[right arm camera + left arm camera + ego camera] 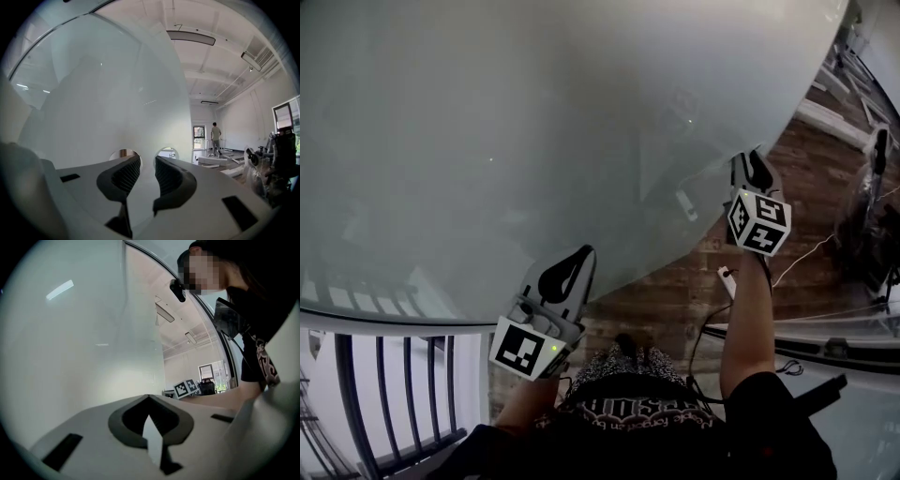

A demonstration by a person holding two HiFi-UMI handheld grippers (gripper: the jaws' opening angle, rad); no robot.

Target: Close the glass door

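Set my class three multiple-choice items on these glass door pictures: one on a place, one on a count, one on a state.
1. In the head view, where is the right gripper against the glass door?
A at the pane's edge
B at the pane's middle
C down on the floor

2. How many round holes in the glass show past the right gripper's fingers?
A one
B two
C four

3. How do the left gripper's fingers stand?
A wide apart
B tips together
C clamped on a handle

Key:
1 A: its tip lies where the pane ends.
2 B: one hole shows beside each finger.
3 B: the left gripper view shows the tips meeting.
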